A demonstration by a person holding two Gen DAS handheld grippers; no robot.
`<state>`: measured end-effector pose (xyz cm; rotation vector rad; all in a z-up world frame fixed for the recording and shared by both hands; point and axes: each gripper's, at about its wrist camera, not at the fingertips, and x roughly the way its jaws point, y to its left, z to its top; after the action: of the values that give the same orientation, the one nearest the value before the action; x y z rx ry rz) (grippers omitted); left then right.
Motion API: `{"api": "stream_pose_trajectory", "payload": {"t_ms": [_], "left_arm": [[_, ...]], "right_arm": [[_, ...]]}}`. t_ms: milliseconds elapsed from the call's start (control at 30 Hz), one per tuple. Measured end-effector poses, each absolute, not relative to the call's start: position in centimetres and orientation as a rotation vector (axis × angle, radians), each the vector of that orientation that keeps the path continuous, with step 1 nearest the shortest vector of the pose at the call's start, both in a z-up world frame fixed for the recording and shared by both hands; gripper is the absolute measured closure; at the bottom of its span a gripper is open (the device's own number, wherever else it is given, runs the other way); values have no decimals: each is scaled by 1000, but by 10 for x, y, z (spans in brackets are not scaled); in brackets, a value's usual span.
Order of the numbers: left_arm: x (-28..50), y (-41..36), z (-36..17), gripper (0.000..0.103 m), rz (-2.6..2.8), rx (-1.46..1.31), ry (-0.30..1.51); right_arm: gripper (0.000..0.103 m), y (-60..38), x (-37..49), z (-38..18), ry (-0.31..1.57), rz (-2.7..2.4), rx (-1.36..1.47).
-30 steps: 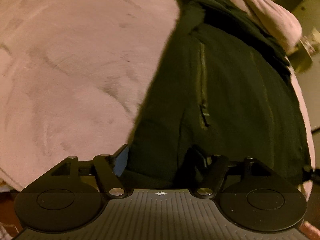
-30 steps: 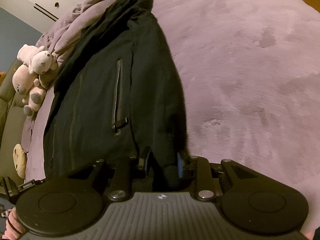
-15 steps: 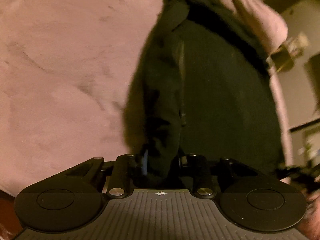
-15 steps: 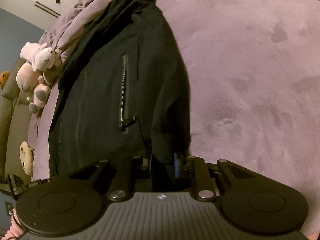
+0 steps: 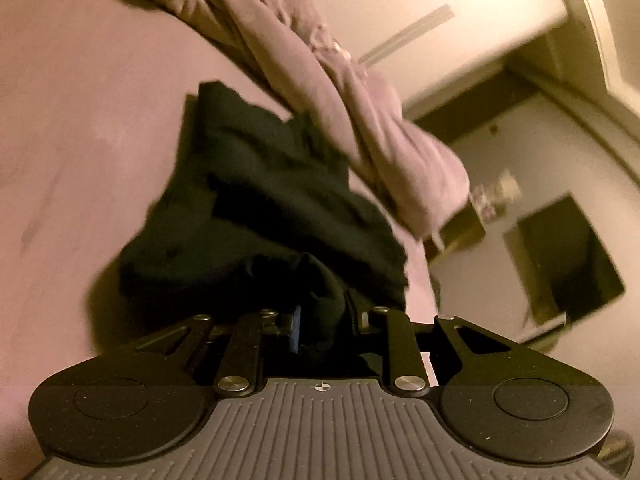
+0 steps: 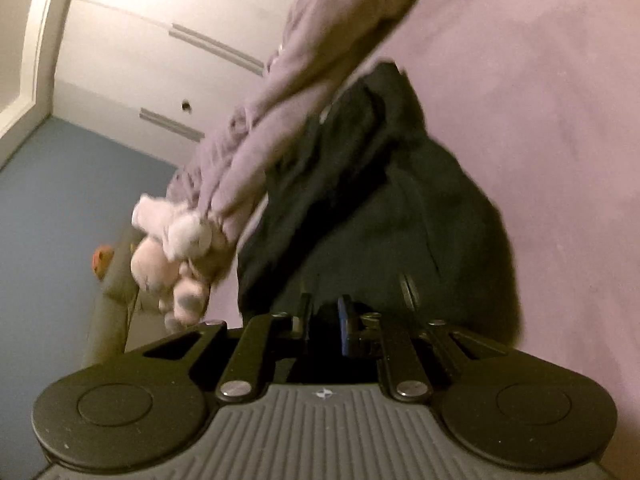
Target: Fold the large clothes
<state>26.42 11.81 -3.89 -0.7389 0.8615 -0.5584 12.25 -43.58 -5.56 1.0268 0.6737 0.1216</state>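
A large black zip jacket (image 5: 272, 200) lies bunched on the pink bed cover (image 5: 80, 140), its near hem lifted. My left gripper (image 5: 324, 324) is shut on the jacket's hem at one corner. My right gripper (image 6: 324, 320) is shut on the jacket (image 6: 380, 208) at the other corner. A pocket zip pull (image 6: 408, 292) shows just beyond the right fingers. Both views are blurred by motion.
A rolled pink blanket (image 5: 352, 112) lies along the far side of the bed, also in the right wrist view (image 6: 288, 80). Plush toys (image 6: 176, 248) sit at its end. A wardrobe wall (image 6: 160, 40) and a dark shelf unit (image 5: 568, 264) stand beyond.
The left gripper closed on the jacket's hem. Both grippers lifted the hem and swung it toward the far end, so the jacket now looks shorter and bunched, and the cameras tilt up toward the wall.
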Motion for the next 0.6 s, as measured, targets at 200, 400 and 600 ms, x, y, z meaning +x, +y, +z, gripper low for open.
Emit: {"api": "stream_pose_trajectory", "payload": {"t_ms": [200,400,600], "left_arm": [[333,107,-60,79,-427,-835,853],[364,89,-88,79,-363,-807,905],[358,103,-100,79,-366,-823,887]], "right_arm": [[103,-459,190,-56,599,7,1060],[103,-447,210,-50,661,-59,782],[92,-477,118,-50,656,-126,835]]}}
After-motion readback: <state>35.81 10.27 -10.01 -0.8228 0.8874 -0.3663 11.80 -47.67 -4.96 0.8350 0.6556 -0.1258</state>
